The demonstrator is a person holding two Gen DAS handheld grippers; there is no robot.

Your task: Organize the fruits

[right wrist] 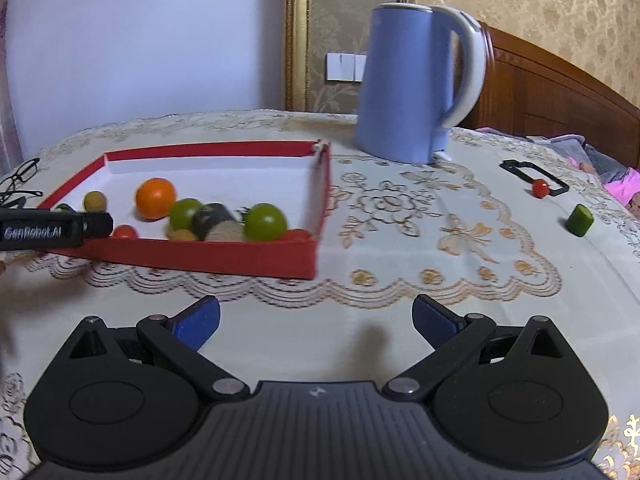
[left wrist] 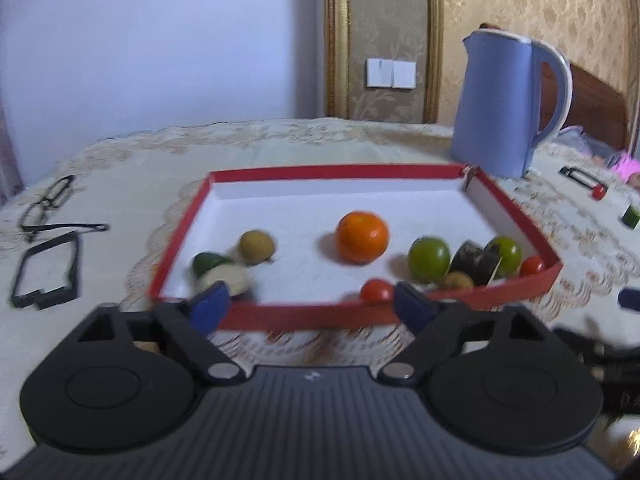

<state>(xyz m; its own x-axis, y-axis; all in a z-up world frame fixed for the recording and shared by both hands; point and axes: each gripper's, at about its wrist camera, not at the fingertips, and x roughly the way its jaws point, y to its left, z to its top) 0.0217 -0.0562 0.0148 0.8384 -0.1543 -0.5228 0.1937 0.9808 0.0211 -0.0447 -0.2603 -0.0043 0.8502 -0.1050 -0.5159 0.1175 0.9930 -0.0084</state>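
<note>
On the left gripper (right wrist: 56,230) reads "GenRobot.AI"; both jaws gape wide, empty.

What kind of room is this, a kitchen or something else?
Probably a bedroom at home, not a kitchen. A wooden headboard stands behind the table with the lace tablecloth, bedding lies beside it, and the wall has patterned wallpaper.

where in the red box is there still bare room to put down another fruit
The back half of the red box, behind the orange, is bare, as is the floor between orange and brown fruit. The near right corner around the green tomatoes is crowded.
</note>
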